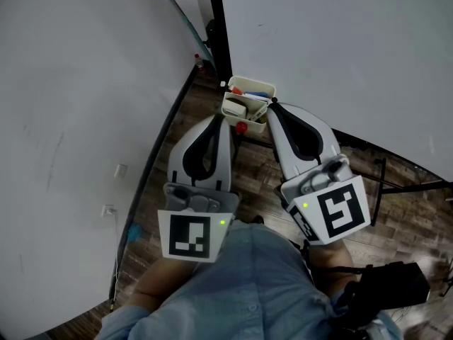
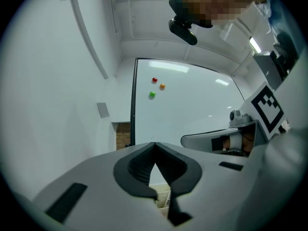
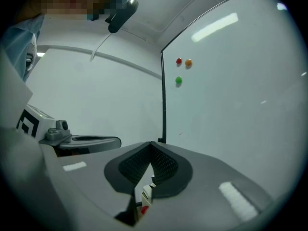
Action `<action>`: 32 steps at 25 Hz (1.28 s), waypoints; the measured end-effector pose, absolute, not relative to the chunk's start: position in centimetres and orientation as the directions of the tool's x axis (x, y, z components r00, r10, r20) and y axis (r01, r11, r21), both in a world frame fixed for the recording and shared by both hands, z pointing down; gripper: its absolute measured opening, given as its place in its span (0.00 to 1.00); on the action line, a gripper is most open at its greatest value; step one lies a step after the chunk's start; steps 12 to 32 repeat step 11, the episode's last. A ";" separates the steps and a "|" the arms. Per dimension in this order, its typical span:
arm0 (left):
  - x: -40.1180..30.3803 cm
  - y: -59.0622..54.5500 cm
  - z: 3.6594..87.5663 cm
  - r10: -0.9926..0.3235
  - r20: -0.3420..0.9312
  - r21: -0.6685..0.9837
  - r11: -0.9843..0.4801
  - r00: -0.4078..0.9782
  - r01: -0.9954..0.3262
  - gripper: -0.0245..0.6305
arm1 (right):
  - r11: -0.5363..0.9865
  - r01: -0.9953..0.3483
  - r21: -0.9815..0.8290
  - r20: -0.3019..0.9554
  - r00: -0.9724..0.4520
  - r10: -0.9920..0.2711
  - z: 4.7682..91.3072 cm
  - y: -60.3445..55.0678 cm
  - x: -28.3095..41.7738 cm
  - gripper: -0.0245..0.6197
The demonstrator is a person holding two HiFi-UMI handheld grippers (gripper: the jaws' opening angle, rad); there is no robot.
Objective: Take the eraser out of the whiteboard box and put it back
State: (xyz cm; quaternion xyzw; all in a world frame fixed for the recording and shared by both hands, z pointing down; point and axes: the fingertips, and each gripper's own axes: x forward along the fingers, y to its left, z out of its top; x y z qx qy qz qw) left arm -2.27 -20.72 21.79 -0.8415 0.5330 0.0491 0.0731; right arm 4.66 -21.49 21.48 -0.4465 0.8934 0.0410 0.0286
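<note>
The white whiteboard box point(image 1: 248, 103) hangs at the whiteboard's lower left corner, crowded with markers and a blue-topped piece point(image 1: 256, 93) that may be the eraser. A red-capped marker point(image 1: 241, 127) sticks out at its near side. My left gripper point(image 1: 225, 120) is shut and empty, with its tips just short of the box's near left corner. My right gripper point(image 1: 273, 105) is shut too, holding nothing, its tips beside the box's right edge. In the left gripper view the jaws point(image 2: 154, 144) meet and the box point(image 2: 161, 199) shows below them. The right gripper view point(image 3: 151, 144) shows the same.
The whiteboard point(image 1: 340, 48) with its black frame post point(image 1: 219, 27) fills the upper right; three coloured magnets point(image 2: 154, 80) sit on it. A white wall with sockets point(image 1: 120, 170) is at left. Black stand legs point(image 1: 396, 183) cross the wooden floor at right.
</note>
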 end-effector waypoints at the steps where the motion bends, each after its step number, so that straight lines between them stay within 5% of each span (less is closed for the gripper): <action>1: -2.3 -20.7 21.8 -0.890 -0.160 -0.072 -0.421 0.428 -0.904 0.04 | 0.597 -0.801 0.048 -0.089 -0.598 -0.796 21.4 -21.5 4.7 0.04; 32: -2.7 -20.9 21.9 -0.890 -0.156 -0.070 -0.422 0.428 -0.904 0.04 | 0.592 -0.805 0.046 -0.099 -0.593 -0.799 21.1 -21.7 4.4 0.04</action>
